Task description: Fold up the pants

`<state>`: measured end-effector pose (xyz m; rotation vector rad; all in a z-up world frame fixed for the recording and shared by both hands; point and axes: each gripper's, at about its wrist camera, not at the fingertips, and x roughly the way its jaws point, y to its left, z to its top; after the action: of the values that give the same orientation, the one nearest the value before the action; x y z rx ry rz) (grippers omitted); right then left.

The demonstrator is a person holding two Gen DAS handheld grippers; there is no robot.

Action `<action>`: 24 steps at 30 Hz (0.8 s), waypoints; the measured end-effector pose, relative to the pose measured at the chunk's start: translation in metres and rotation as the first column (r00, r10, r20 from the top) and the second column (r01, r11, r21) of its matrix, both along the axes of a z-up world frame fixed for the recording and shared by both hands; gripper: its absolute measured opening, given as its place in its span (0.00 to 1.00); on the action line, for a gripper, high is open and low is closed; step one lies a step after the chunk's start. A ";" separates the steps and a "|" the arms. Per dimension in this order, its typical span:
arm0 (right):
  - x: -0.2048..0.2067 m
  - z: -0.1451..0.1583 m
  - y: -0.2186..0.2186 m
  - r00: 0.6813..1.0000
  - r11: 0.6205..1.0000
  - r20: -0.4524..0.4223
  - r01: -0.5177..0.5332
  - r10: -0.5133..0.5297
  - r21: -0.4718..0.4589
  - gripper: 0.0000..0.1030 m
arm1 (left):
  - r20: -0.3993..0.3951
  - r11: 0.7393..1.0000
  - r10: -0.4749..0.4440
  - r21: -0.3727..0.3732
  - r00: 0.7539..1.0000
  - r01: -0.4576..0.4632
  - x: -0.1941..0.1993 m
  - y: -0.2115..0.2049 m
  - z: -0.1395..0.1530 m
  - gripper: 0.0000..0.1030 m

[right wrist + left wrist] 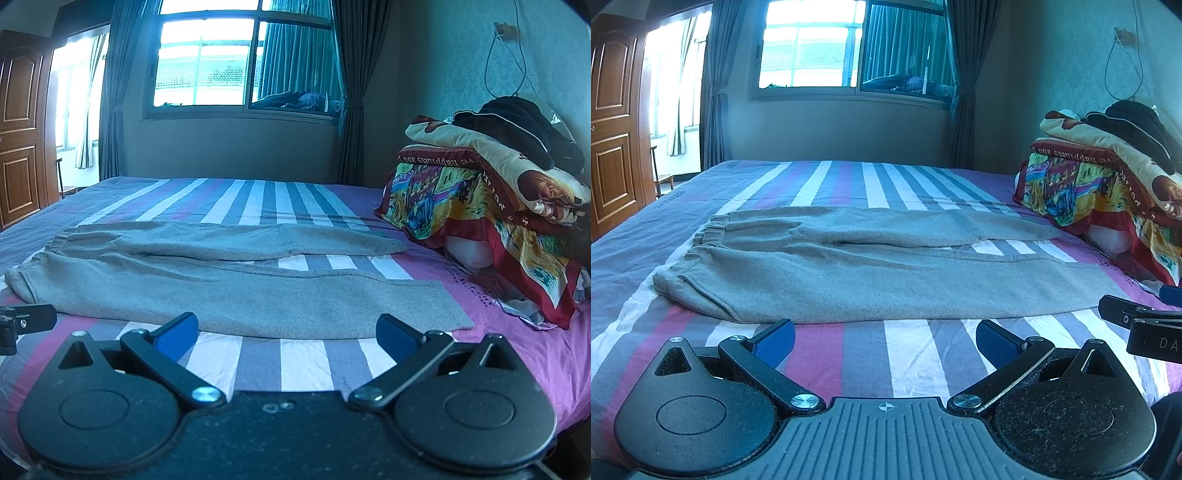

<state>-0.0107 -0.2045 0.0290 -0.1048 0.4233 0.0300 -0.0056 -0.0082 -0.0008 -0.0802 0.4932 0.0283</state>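
Grey sweatpants [849, 273] lie flat on the striped bed, waistband to the left, both legs stretched to the right with a narrow gap between them. They also show in the right wrist view [240, 291]. My left gripper [884, 341] is open and empty, just short of the near leg's front edge. My right gripper [286, 334] is open and empty, near the near leg's cuff end. The right gripper's body shows at the right edge of the left wrist view [1141, 321].
The striped bedsheet [908, 362] covers a wide bed. A pile of colourful folded blankets and dark clothes [491, 192] sits at the right by the wall. A wooden door [613, 125] stands at the left, a window [812, 48] behind.
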 end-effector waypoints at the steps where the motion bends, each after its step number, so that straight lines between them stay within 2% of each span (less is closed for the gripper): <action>1: 0.000 0.000 0.001 1.000 1.000 0.000 0.001 -0.001 0.001 0.99 | -0.001 1.000 0.000 0.000 1.000 0.000 0.000 0.001 0.000 1.00; 24: -0.002 -0.003 -0.001 1.000 1.000 -0.002 -0.007 0.007 0.010 0.99 | -0.024 1.000 0.004 0.002 1.000 -0.004 0.004 0.002 -0.004 1.00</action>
<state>-0.0127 -0.2056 0.0257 -0.0963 0.4243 0.0395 -0.0012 -0.0062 -0.0047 -0.0786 0.5171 0.0335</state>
